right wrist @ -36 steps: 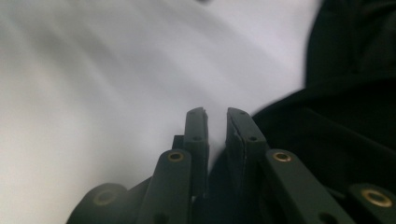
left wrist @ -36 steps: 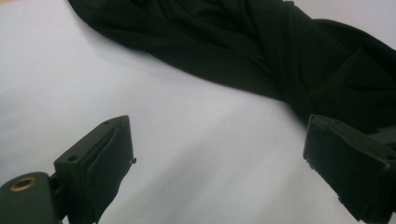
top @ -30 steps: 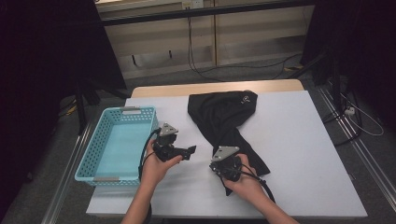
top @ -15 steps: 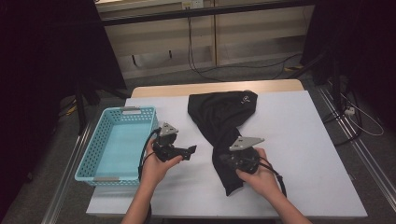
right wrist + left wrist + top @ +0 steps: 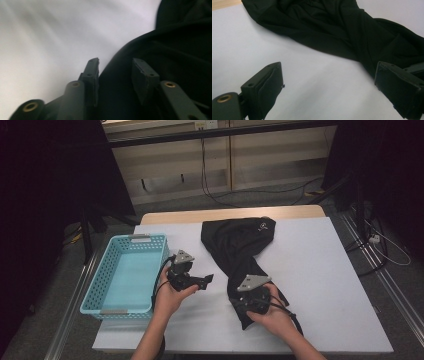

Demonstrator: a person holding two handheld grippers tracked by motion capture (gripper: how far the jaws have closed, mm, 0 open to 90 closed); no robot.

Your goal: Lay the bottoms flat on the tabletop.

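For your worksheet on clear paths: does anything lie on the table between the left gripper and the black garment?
Nothing visible does. Bare white table separates the open left gripper from the black garment; the blue basket sits on its other side.

Bare forearms; each black tongs (image 5: 207, 281) (image 5: 239, 302) carries a grey three-cornered plate, brass-ringed screw holes and a black cable.

lab: white table (image 5: 320, 270) (dark curtains (image 5: 50, 175), floor cables (image 5: 220, 195))
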